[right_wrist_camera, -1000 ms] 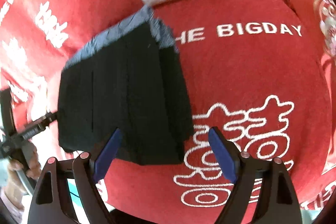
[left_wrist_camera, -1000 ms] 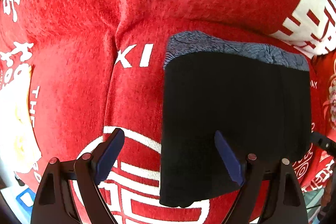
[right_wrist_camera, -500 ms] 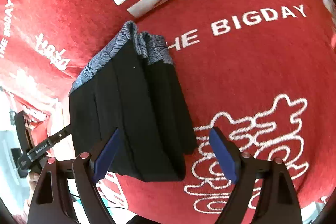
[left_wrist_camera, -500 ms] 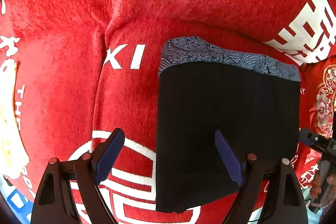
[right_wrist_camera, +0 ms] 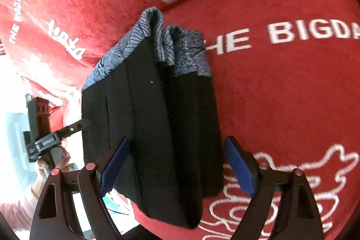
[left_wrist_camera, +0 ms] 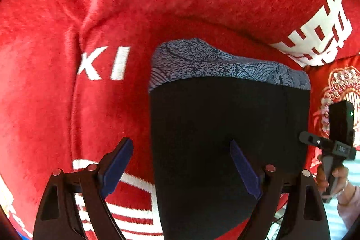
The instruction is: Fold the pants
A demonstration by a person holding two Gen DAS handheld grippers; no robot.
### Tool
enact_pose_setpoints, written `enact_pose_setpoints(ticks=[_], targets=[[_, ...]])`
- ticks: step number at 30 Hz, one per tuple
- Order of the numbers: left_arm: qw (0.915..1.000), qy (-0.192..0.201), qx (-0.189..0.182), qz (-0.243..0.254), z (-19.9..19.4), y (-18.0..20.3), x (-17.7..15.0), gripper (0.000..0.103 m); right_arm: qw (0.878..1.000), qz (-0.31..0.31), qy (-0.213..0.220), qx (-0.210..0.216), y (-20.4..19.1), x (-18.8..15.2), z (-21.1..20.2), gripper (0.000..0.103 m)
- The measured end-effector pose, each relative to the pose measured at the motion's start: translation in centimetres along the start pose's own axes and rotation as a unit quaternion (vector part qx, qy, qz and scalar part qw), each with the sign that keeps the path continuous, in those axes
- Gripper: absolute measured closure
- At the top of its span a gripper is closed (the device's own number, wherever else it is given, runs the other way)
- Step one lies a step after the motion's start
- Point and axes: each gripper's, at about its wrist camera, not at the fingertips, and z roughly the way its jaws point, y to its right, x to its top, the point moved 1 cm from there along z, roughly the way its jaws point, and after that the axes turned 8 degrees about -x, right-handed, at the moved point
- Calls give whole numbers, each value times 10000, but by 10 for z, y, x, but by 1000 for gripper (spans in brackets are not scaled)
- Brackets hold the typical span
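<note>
One pair of black pants (left_wrist_camera: 225, 127) lies folded into a thick rectangle on the red blanket (left_wrist_camera: 67, 105), its blue-grey patterned band at the far end. Two grippers hover over it, left gripper (left_wrist_camera: 180, 170) just widened and right gripper (right_wrist_camera: 175, 168) spread, neither pinching cloth.

One folded pair of black pants with a blue-grey patterned waistband (left_wrist_camera: 227, 127), centre. One red plush blanket with white lettering (left_wrist_camera: 67, 105). Two black two-finger grippers: left gripper (left_wrist_camera: 182, 168), right gripper (right_wrist_camera: 177, 163), both at 6 o'clock
</note>
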Motion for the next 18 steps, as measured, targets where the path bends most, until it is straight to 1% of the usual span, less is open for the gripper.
enact_pose_setpoints(ticks=[1, 2, 5, 8, 11, 13, 16, 17, 18], targets=[[10000, -9, 7, 12, 4, 0, 1, 1, 10000, -33, -17, 68, 1, 2, 3, 15], [10000, -17, -29, 38, 7, 0, 2, 1, 9999, -79, -34, 140, 2, 4, 5, 15], [9995, -84, -298, -10, 21, 2, 5, 1, 9992, -137, -89, 358, 4, 9, 12, 14], [9990, -79, -441, -56, 30, 5, 6, 1, 9981, -185, -37, 593, 7, 13, 16, 14], [9985, -93, -516, -166, 38, 7, 6, 0, 9969, -240, -5, 753, 8, 16, 19, 12], [9985, -56, -486, -226, 39, 8, 4, 0, 9964, -198, -25, 822, 9, 18, 20, 11], [9992, 66, -337, -200, 36, 12, 2, 1, 9972, -112, -67, 739, 9, 18, 17, 11], [9993, 122, -292, -174, 34, 14, 0, 6, 9976, -124, -72, 683, 5, 19, 19, 13], [9993, 175, -291, -140, 32, 18, -1, 10, 9986, -132, -78, 516, 2, 19, 18, 15]])
